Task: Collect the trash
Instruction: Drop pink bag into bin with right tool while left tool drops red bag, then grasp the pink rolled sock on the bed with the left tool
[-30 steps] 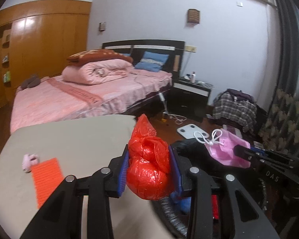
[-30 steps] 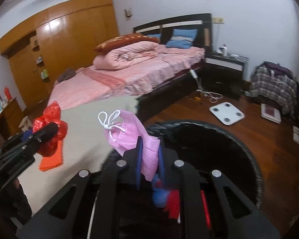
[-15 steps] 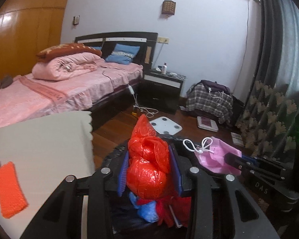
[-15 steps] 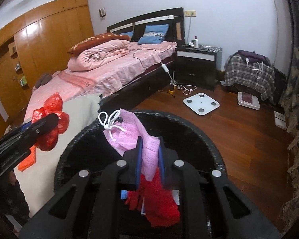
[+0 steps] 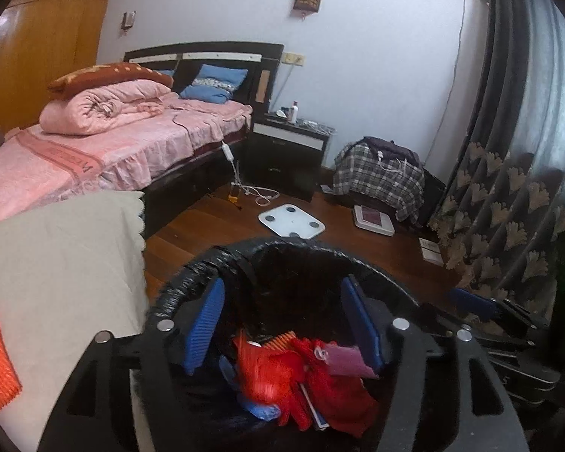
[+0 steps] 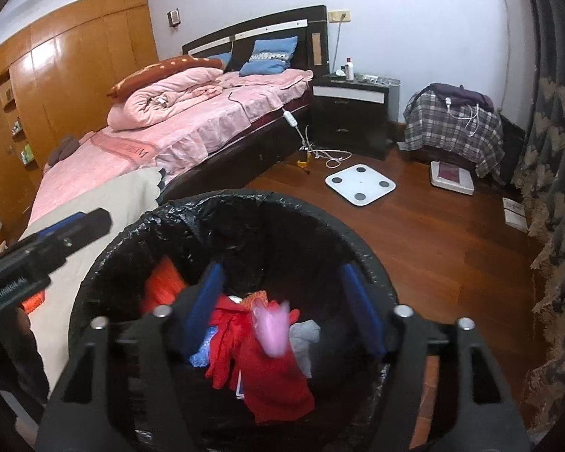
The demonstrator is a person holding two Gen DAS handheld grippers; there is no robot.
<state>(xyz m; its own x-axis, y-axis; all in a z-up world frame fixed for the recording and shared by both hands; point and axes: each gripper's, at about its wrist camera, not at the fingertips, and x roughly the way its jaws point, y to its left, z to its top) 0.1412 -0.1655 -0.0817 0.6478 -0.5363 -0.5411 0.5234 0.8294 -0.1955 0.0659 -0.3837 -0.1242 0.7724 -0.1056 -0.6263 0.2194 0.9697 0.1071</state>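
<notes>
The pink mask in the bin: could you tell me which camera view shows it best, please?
The left wrist view: the pink mask lies sharp on the red trash, inside the black bin. In the right wrist view the mask is only a blurred pink shape between the open jaws.

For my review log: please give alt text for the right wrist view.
The open right tool hangs over a black-lined trash bin holding red bags, with a blurred pink mask between its fingers. Beyond: a pink bed and a white scale.
</notes>
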